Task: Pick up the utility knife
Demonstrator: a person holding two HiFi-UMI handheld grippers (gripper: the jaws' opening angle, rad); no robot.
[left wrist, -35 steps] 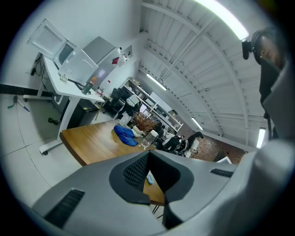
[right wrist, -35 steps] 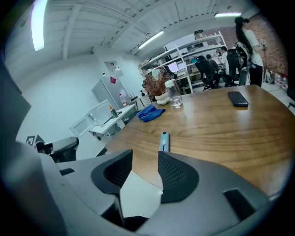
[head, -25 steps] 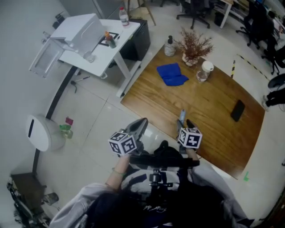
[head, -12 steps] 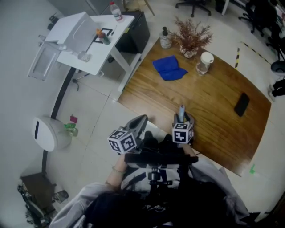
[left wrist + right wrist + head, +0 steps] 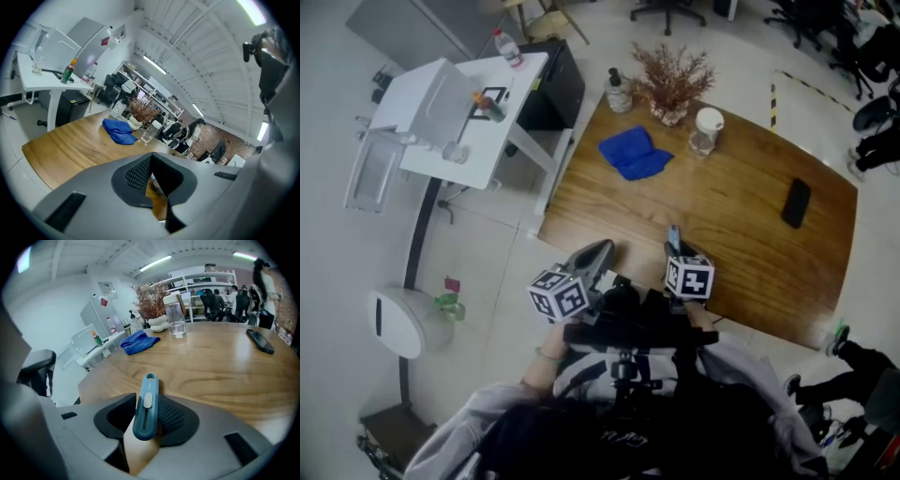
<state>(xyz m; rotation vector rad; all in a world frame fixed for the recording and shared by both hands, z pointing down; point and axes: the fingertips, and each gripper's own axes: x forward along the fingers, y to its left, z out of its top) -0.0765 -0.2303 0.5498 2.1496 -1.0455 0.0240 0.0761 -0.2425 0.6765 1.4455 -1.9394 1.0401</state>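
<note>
The utility knife (image 5: 146, 406) is slim and blue-grey with a pale slider, and it lies on the wooden table (image 5: 741, 234) near its front edge. My right gripper (image 5: 143, 420) straddles it, jaws closing. The knife rests against the right pad, with a gap still showing on its left side. From the head view, the knife's tip (image 5: 674, 234) pokes out ahead of the right gripper (image 5: 676, 247). My left gripper (image 5: 598, 251) hovers off the table's near-left edge with its jaws together, nothing between them (image 5: 151, 161).
A blue cloth (image 5: 634, 155), a glass jar (image 5: 705, 131), a vase of dried twigs (image 5: 670, 84) and a pump bottle (image 5: 617, 92) stand at the far side. A black phone (image 5: 795, 202) lies at the right. A white side desk (image 5: 459, 103) stands to the left.
My right gripper has slid forward over the knife, which now sits between its jaws, and the jaws have narrowed. The left gripper shifted a little sideways.
</note>
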